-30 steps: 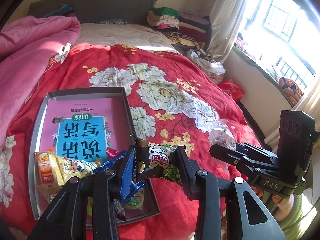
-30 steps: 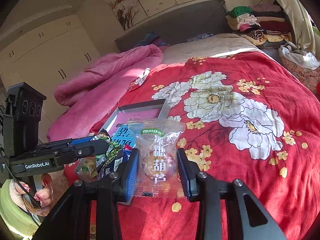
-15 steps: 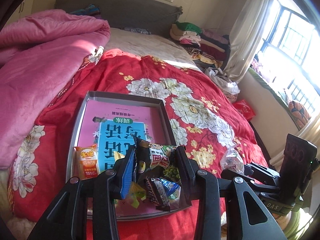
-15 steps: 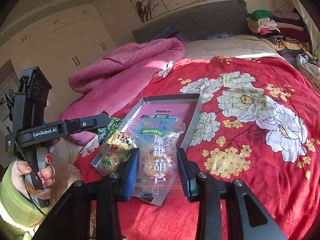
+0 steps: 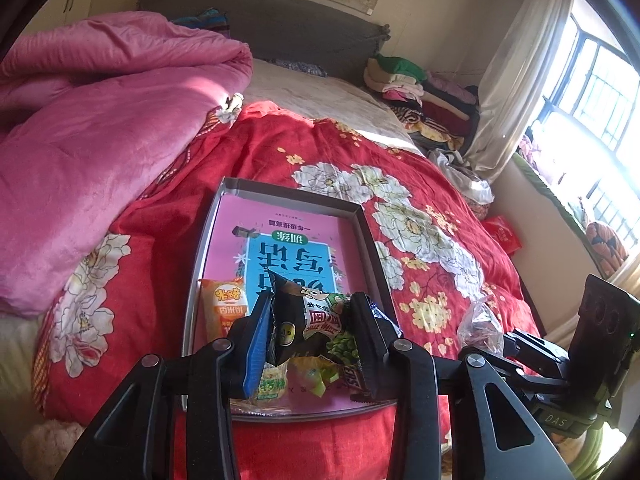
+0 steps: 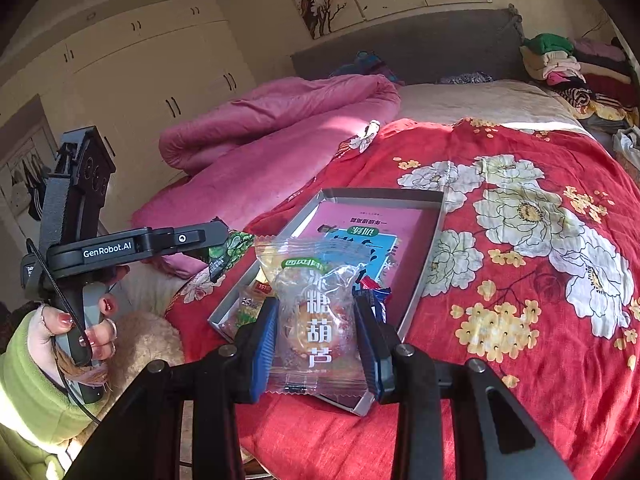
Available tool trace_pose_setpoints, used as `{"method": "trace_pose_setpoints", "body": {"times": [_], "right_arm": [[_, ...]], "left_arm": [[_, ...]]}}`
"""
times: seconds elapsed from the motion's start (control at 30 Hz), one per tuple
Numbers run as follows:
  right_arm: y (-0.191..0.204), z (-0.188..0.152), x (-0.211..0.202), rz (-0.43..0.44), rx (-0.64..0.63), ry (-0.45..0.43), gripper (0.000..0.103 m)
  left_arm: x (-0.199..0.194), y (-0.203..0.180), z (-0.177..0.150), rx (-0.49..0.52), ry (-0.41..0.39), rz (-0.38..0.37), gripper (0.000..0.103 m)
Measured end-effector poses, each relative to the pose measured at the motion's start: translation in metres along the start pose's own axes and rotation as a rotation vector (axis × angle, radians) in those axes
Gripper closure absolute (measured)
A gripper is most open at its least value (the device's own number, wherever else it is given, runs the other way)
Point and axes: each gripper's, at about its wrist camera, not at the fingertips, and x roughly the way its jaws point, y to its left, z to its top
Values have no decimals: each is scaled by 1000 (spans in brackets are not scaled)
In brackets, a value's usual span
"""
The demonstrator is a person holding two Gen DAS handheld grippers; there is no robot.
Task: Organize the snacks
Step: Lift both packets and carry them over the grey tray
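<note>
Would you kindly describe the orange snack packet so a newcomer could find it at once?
On the red floral bedspread lies a shallow grey tray lined with a pink-and-blue book cover. The orange snack packet lies flat at the tray's near left side, the only orange wrapper there, beside the dark green-pea packet gripped in the left gripper.

A: Support surface?
B: Bed (image 5: 256, 168), red floral cover.
A: Items directly on it?
B: Grey tray (image 5: 370, 236) (near the foot edge), pink quilt (image 5: 100, 128) bunched beside it, folded clothes (image 5: 420, 92) by the headboard.

We see harsh sunlight from the blown-out window (image 5: 600, 92) striping the bed (image 5: 400, 200); fisheye edges bend and darken.
</note>
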Motion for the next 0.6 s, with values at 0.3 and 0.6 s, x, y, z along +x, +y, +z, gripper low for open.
{"method": "trace_pose_setpoints", "body": {"times": [0.3, 0.6], "right_arm": [[12, 0, 7, 7, -23, 15, 65], [22, 0, 14, 14, -45, 24, 65]], "left_arm": [[-9, 18, -8, -22, -3, 24, 63], [-15, 25, -12, -33, -2, 34, 63]]}}
